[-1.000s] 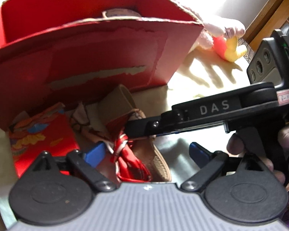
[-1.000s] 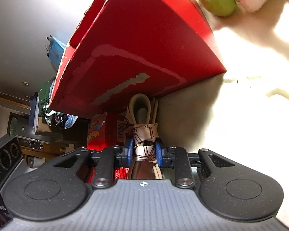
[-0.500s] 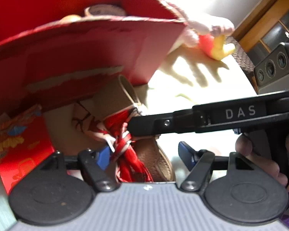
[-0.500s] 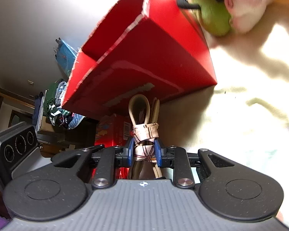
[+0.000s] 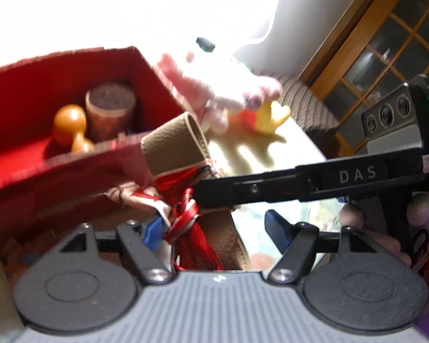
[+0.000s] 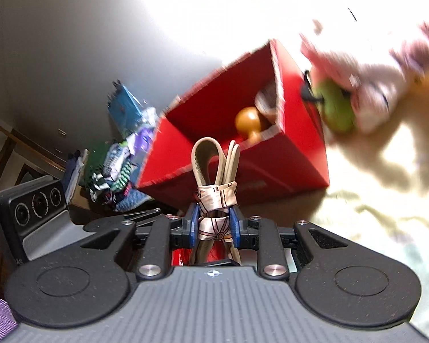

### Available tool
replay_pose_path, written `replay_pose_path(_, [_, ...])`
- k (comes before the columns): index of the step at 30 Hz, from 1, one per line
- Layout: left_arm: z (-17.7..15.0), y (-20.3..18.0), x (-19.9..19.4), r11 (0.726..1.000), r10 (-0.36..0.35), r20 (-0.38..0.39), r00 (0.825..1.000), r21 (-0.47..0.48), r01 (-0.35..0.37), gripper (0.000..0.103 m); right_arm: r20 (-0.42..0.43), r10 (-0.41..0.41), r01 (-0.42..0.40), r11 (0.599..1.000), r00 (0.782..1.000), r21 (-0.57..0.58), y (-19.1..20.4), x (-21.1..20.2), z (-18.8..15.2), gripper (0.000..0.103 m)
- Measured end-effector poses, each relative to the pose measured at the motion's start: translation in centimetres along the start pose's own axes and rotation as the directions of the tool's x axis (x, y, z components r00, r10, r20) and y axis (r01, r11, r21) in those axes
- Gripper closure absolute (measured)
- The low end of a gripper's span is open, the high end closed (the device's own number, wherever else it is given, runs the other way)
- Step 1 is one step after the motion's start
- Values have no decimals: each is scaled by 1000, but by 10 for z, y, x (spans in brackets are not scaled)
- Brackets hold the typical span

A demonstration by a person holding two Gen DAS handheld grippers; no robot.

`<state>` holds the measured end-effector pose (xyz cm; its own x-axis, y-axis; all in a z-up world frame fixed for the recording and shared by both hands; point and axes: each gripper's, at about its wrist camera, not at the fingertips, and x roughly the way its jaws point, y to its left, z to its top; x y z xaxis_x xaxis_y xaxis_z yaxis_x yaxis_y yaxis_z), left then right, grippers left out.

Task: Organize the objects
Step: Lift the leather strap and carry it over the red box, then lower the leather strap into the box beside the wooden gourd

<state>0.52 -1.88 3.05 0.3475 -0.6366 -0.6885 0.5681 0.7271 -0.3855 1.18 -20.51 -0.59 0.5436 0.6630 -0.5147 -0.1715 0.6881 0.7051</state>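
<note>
At the left of the left wrist view stood the red cardboard box (image 5: 157, 85), holding an orange gourd-shaped piece (image 5: 70, 127) and a brown cup (image 5: 110, 113). In front of it hung the tan leather strap bundle (image 5: 171, 145), tied with a scarf. The left gripper (image 5: 214, 228) had its jaws wide around it, whether touching I could not tell. The right gripper (image 6: 214, 223) pinched the bundle's scarf-wrapped middle in narrow jaws. A pink plush toy (image 5: 228, 91) lay on the counter (image 5: 243, 154) at upper right.

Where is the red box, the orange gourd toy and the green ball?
red box (image 6: 294, 154), right wrist view, outer side wall.
orange gourd toy (image 5: 70, 120), left wrist view, big round bulb.
green ball (image 6: 336, 108), right wrist view, middle.
</note>
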Motion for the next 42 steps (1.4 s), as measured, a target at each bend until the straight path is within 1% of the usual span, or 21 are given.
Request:
replay_pose_path(4, [20, -1, -19, 1000, -2, 79, 997, 27, -1, 30, 59, 30, -27, 999, 998, -45, 16, -6, 20, 78])
replay_pose_path(7, [36, 6, -34, 999, 9, 133, 991, 31, -13, 29, 90, 60, -54, 996, 994, -67, 27, 2, 38, 78])
replay_pose_path(11, [57, 20, -54, 997, 46, 196, 980, 50, -57, 29, 114, 102, -90, 990, 988, -105, 45, 17, 64, 78])
replay_pose_path(14, [73, 31, -65, 993, 90, 237, 967, 56, -106, 29, 121, 128, -114, 987, 984, -114, 55, 34, 84, 78])
replay_pose_path(16, [81, 43, -68, 991, 110, 255, 961, 45, -126, 29, 117, 135, -121, 985, 984, -123, 60, 48, 97, 79])
replay_pose_path(18, [89, 57, -68, 990, 125, 259, 958, 26, -136, 29, 105, 127, -114, 985, 986, -126, 64, 63, 109, 78])
replay_pose_path(21, [97, 82, -61, 990, 137, 241, 961, -16, -137, 29, 73, 105, -96, 989, 992, -113, 62, 90, 120, 78])
replay_pose_path(24, [101, 108, -47, 990, 139, 192, 972, -65, -129, 29, 19, 72, -71, 995, 997, -69, 53, 117, 125, 78])
replay_pose_path(27, [94, 128, -32, 987, 145, 140, 979, -95, -133, 29, -35, 37, -39, 999, 999, -29, 42, 141, 124, 79])
replay_pose_path(30, [88, 143, -19, 982, 157, 99, 983, -120, -145, 29, -74, 0, -1, 1000, 997, -9, 33, 160, 122, 79])
replay_pose_path(37, [83, 168, 13, 970, 171, 3, 985, -175, -168, 29, -163, -81, 88, 995, 983, 38, 15, 192, 119, 78])
replay_pose_path(41, [82, 172, 25, 964, 198, -48, 979, -172, -203, 28, -215, -123, 134, 990, 969, 37, 9, 203, 117, 78])
replay_pose_path(42, [81, 171, 27, 961, 211, -64, 975, -168, -219, 30, -225, -137, 148, 989, 965, 30, 8, 206, 117, 78])
